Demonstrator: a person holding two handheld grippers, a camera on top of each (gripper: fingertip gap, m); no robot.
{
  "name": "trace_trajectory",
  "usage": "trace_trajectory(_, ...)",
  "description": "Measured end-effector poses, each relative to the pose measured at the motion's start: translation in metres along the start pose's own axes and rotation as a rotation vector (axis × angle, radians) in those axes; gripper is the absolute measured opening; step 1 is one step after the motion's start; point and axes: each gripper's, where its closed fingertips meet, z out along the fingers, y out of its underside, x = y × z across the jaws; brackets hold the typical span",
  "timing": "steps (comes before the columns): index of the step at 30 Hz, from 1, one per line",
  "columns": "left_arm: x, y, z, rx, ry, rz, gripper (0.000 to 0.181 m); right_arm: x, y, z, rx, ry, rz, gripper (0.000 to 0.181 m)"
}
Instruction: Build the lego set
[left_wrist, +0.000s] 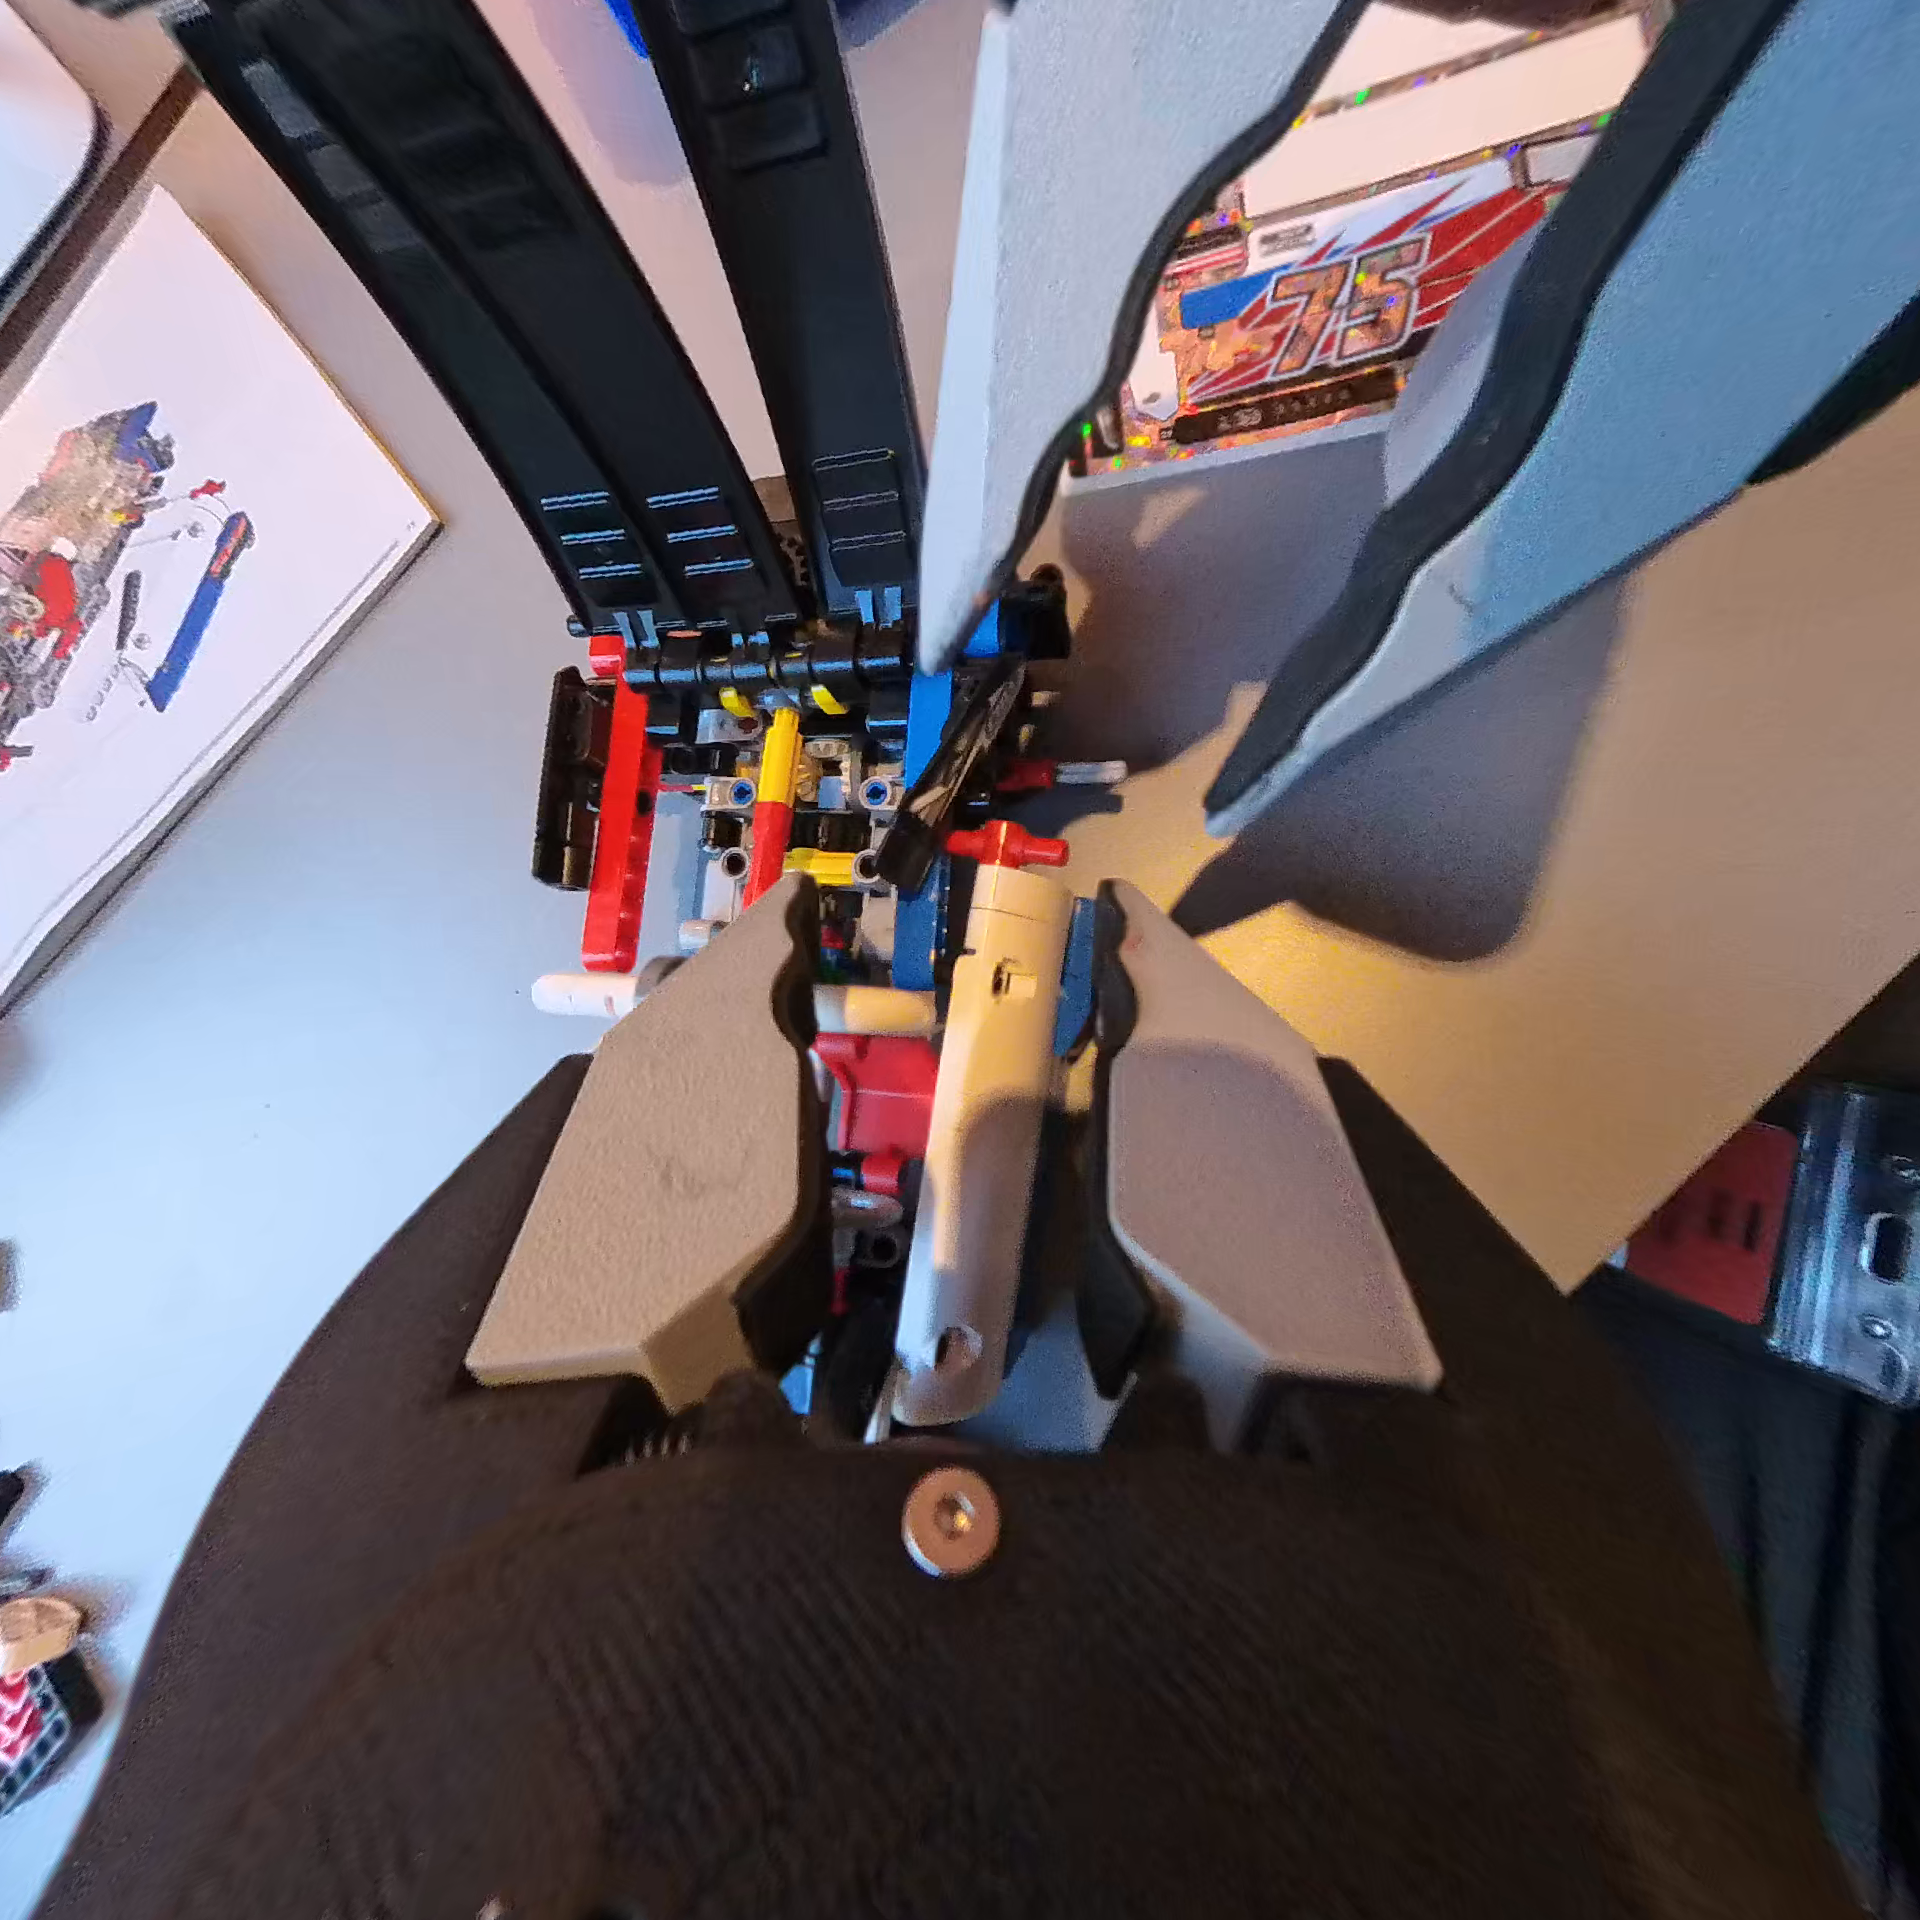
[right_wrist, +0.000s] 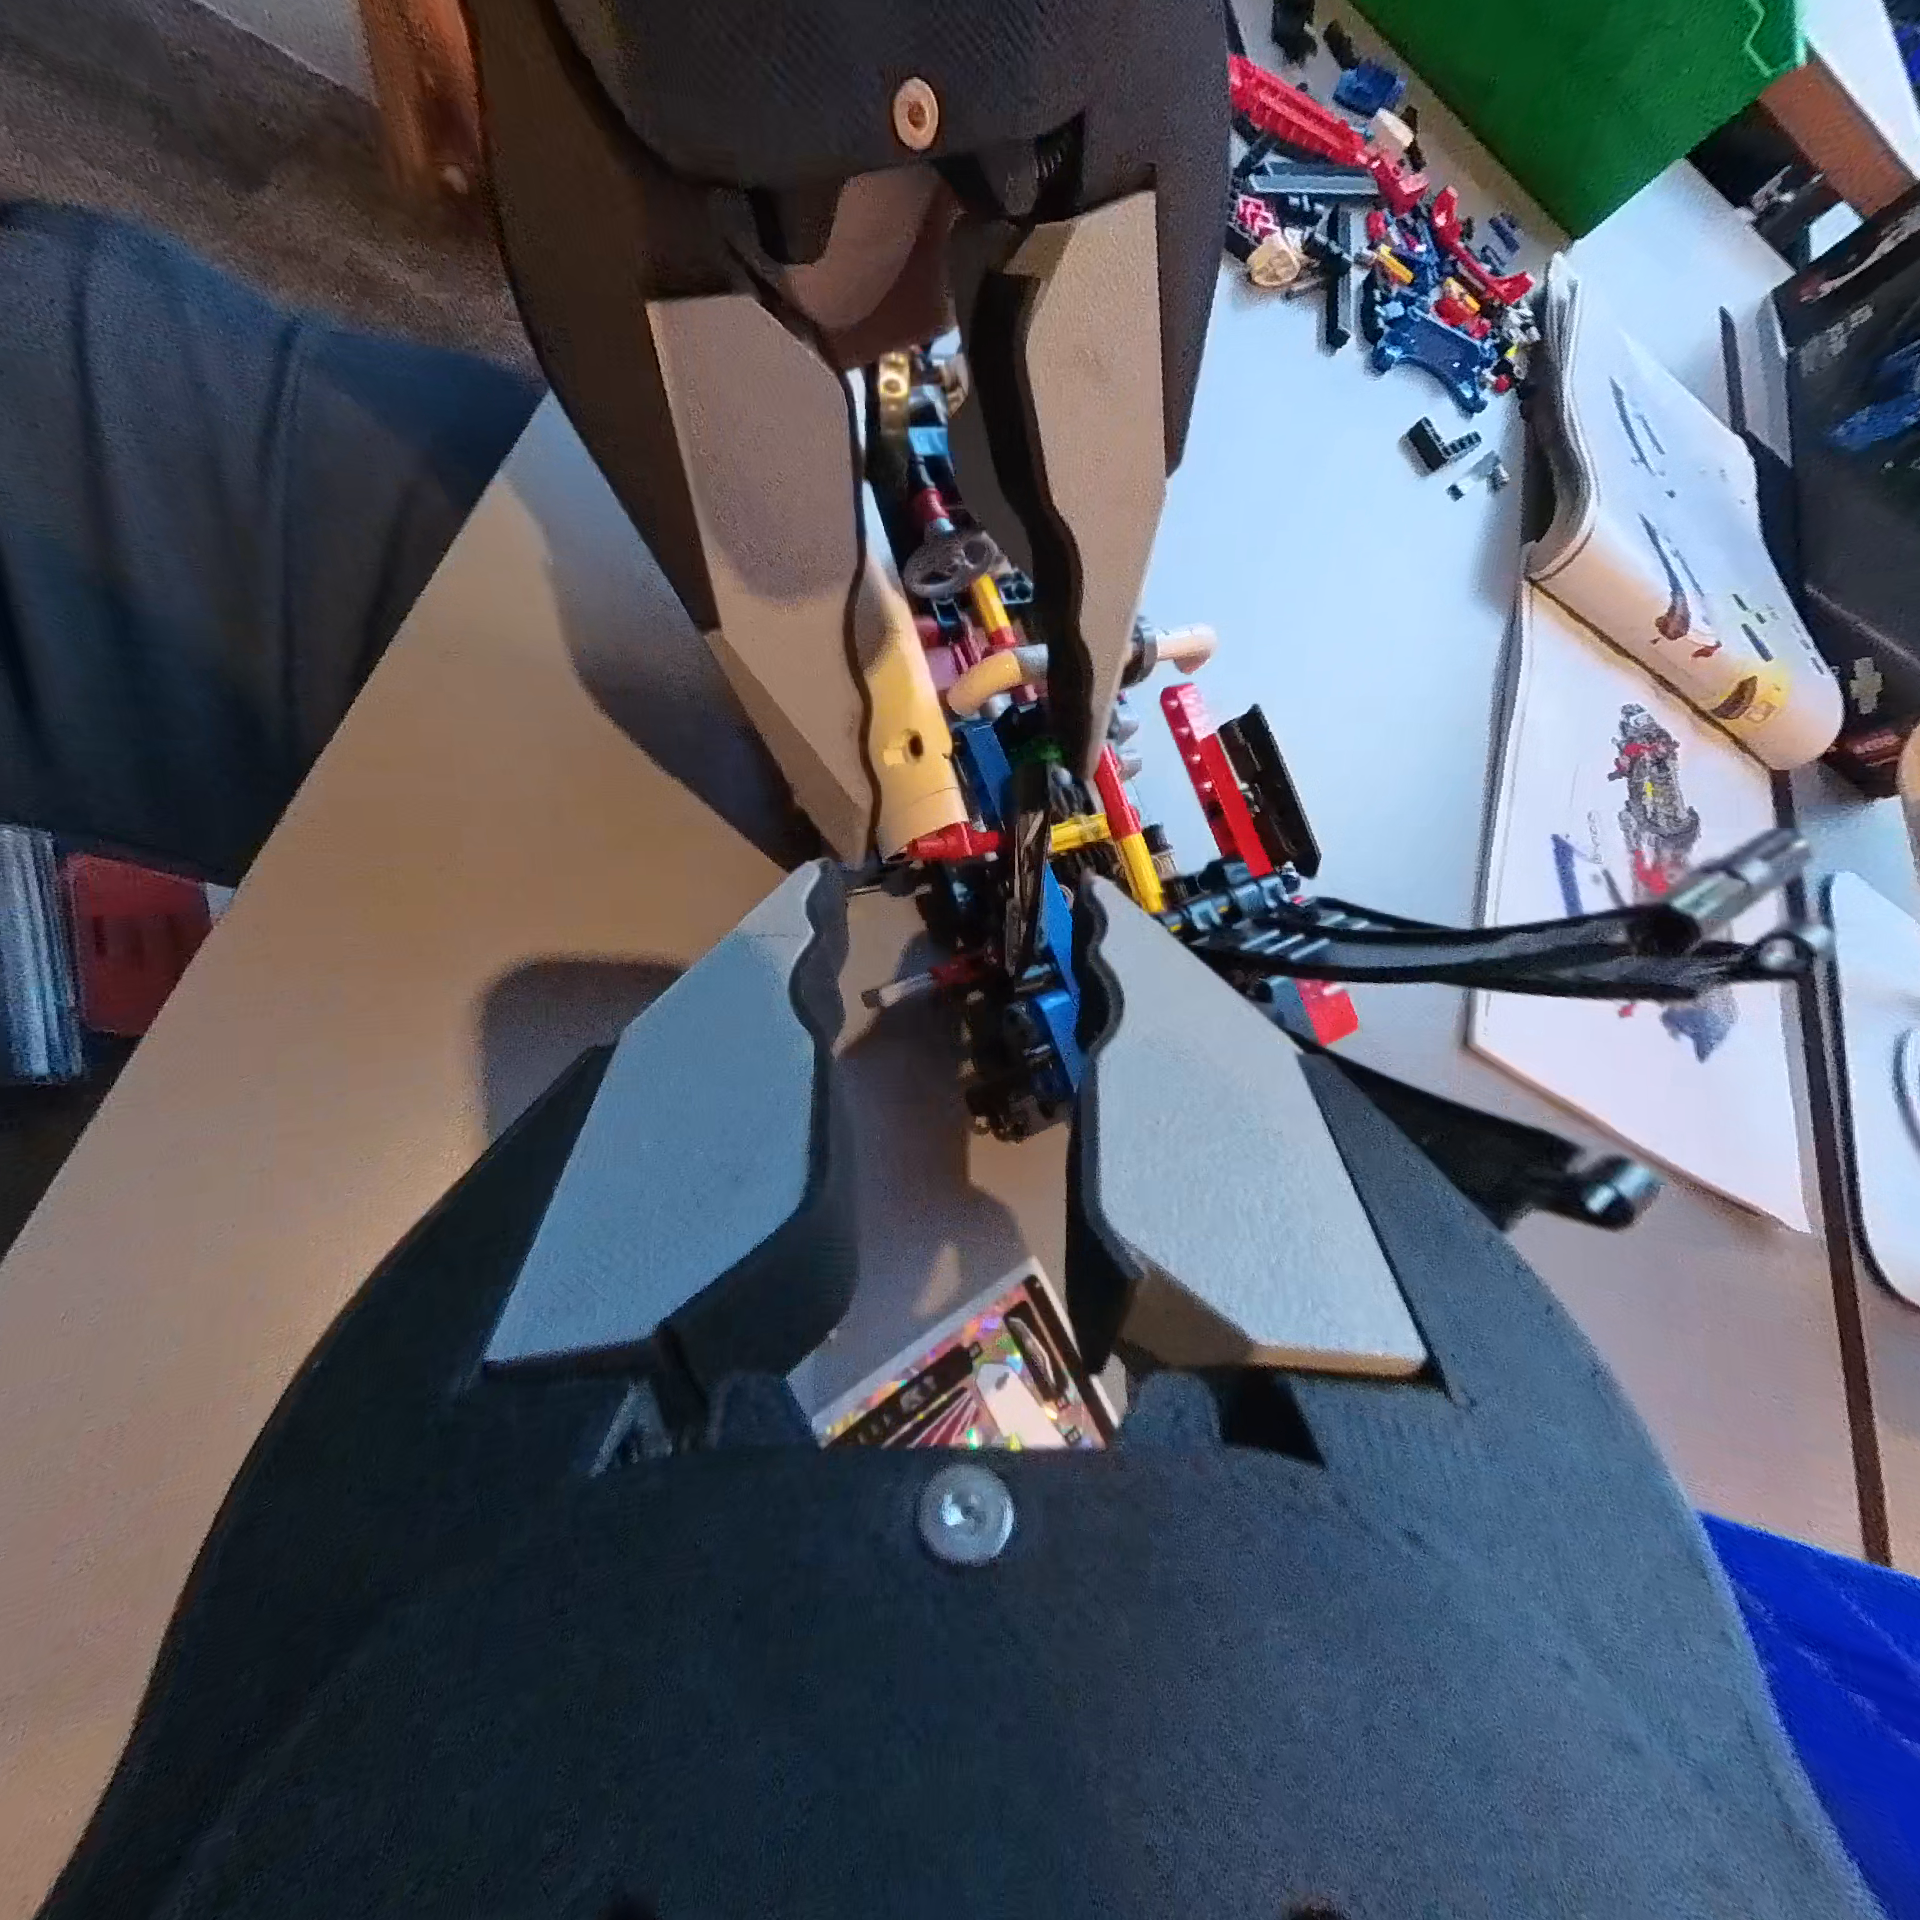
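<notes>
The partly built lego model (left_wrist: 790, 790) has red, yellow and blue beams, a white panel (left_wrist: 997, 1039) and long black blades (left_wrist: 623, 364). My left gripper (left_wrist: 956, 899) is shut on the model's near end, across the white panel and red block. My right gripper (left_wrist: 1075, 743) comes from the far side with its jaws apart; one fingertip (left_wrist: 935, 644) touches the blue beam (left_wrist: 930, 717). In the right wrist view the right gripper (right_wrist: 956, 883) is open around the model's blue and black end (right_wrist: 1044, 997), and the left gripper (right_wrist: 966, 805) clamps the model from above.
An open instruction booklet (left_wrist: 156, 623) lies left of the model; it also shows in the right wrist view (right_wrist: 1621, 935). A shiny sticker sheet (left_wrist: 1299, 312) lies under my right gripper. A pile of loose bricks (right_wrist: 1382, 229) and a green box (right_wrist: 1558, 83) are farther back. The table edge (right_wrist: 312, 790) is close. The grippers are tip to tip, or close to it.
</notes>
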Motion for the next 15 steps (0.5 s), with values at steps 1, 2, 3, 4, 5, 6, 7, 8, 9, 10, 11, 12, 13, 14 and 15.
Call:
trace_trajectory(1, -0.001, 0.000, 0.001, -0.003, 0.000, 0.000, 0.050, -0.001, -0.002, 0.003, -0.003, -0.018, 0.004, 0.040)
trace_trajectory(2, -0.001, -0.001, 0.001, 0.000, 0.000, 0.001, 0.050, -0.003, -0.003, 0.006, -0.009, -0.029, 0.002, 0.040)
trace_trajectory(3, -0.002, -0.001, 0.002, 0.000, 0.000, 0.003, 0.049, -0.003, -0.002, 0.009, -0.023, -0.031, -0.009, 0.039)
trace_trajectory(4, -0.002, -0.001, 0.001, 0.000, -0.002, 0.009, 0.048, -0.002, 0.001, 0.013, -0.044, -0.022, -0.024, 0.037)
trace_trajectory(5, -0.001, -0.001, 0.001, 0.005, -0.002, 0.018, 0.047, 0.000, 0.004, 0.015, -0.067, -0.011, -0.039, 0.037)
trace_trajectory(6, 0.001, -0.003, -0.001, 0.017, 0.002, 0.026, 0.045, 0.001, 0.007, 0.017, -0.089, -0.008, -0.050, 0.037)
trace_trajectory(7, 0.003, -0.004, -0.004, 0.032, 0.008, 0.033, 0.044, 0.002, 0.010, 0.018, -0.102, -0.009, -0.057, 0.036)
trace_trajectory(8, 0.005, -0.005, -0.006, 0.042, 0.020, 0.041, 0.044, 0.003, 0.009, 0.018, -0.103, -0.016, -0.059, 0.035)
trace_trajectory(9, 0.008, -0.005, -0.008, 0.045, 0.036, 0.048, 0.044, 0.003, 0.008, 0.018, -0.097, -0.033, -0.057, 0.034)
trace_trajectory(10, 0.009, -0.004, -0.008, 0.042, 0.048, 0.051, 0.043, 0.002, 0.006, 0.017, -0.092, -0.054, -0.056, 0.032)
trace_trajectory(11, 0.009, -0.002, -0.007, 0.033, 0.051, 0.049, 0.044, 0.002, 0.006, 0.017, -0.093, -0.071, -0.058, 0.031)
trace_trajectory(12, 0.008, 0.000, -0.005, 0.020, 0.052, 0.047, 0.044, 0.004, 0.007, 0.018, -0.102, -0.083, -0.065, 0.030)
trace_trajectory(13, 0.006, 0.001, -0.002, 0.007, 0.044, 0.047, 0.048, 0.005, 0.008, 0.019, -0.116, -0.093, -0.075, 0.031)
trace_trajectory(14, 0.003, 0.002, 0.000, -0.006, 0.032, 0.053, 0.050, 0.006, 0.009, 0.021, -0.129, -0.103, -0.088, 0.032)
trace_trajectory(15, 0.002, 0.003, 0.001, -0.015, 0.025, 0.057, 0.050, 0.006, 0.010, 0.022, -0.137, -0.116, -0.098, 0.032)
